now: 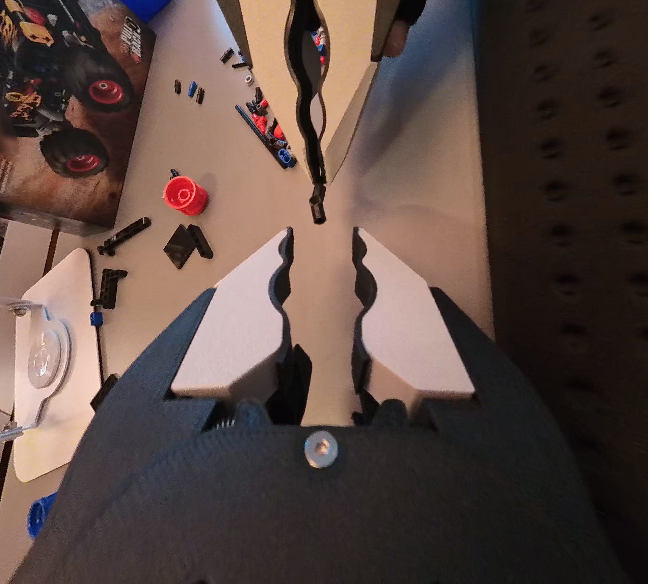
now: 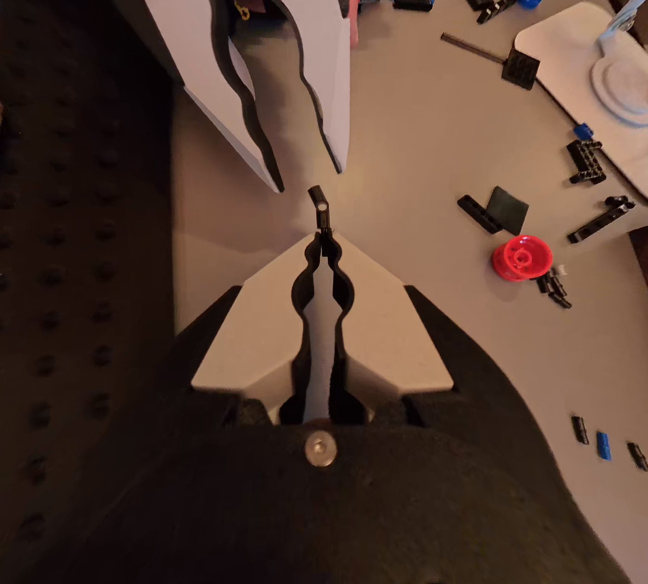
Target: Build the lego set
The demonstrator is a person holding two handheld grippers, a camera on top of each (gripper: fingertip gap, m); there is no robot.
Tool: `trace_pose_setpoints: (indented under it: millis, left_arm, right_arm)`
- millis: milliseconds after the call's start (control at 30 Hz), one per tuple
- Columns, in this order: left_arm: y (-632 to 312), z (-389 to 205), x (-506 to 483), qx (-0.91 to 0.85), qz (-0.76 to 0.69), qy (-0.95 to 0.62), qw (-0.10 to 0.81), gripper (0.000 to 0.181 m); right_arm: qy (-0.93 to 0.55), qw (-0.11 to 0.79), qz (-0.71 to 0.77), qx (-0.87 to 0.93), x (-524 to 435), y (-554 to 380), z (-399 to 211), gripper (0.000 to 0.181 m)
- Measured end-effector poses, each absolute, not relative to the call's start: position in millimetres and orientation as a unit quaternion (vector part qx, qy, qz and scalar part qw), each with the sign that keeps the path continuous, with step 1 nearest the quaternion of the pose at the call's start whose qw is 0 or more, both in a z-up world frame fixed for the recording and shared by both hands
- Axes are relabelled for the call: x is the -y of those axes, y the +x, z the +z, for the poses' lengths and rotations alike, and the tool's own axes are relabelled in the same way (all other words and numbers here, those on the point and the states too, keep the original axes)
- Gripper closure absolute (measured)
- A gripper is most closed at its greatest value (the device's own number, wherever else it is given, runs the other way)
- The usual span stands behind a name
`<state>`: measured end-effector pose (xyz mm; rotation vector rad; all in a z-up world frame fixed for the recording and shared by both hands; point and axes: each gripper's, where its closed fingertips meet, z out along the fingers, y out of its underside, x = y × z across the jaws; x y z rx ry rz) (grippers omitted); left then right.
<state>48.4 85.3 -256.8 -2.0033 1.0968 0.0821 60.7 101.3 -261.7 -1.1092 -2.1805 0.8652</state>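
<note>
Right tongs clenched on small black bent peg at tips, held above table. Left tongs released, gap wide, empty, tips near peg. Wavy black rubbery pads, pale smooth fingers.

Readable print shows only on the lego set box lying on the worktop: a round white-lettered badge near the pictured truck's red wheels. Nothing else carries legible writing.
</note>
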Motion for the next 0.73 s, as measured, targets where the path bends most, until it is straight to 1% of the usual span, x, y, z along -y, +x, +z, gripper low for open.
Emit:
trace_pose_setpoints:
  millis: [200, 500, 567, 733]
  left_arm:
    - [45.5, -254.1, -91.5, -0.431, 0.044, -0.797, 0.422, 0.159]
    - [44.8, -254.7, -92.5, -0.430, 0.044, -0.795, 0.426, 0.176]
    - [45.2, -252.9, -93.2, -0.433, 0.058, -0.793, 0.424, 0.174]
    - [54.4, -244.8, -95.7, -0.441, 0.109, -0.782, 0.428, 0.160]
  right_arm:
    - [-0.405, 0.296, 0.339, 0.796, -101.0, 54.6, -250.9, 0.181]
    - [-0.390, 0.303, 0.341, 0.800, -98.3, 53.5, -253.7, 0.181]
    - [-0.390, 0.303, 0.344, 0.799, -99.4, 53.9, -254.2, 0.181]
    - [-0.394, 0.308, 0.346, 0.794, -104.8, 56.4, -253.7, 0.181]
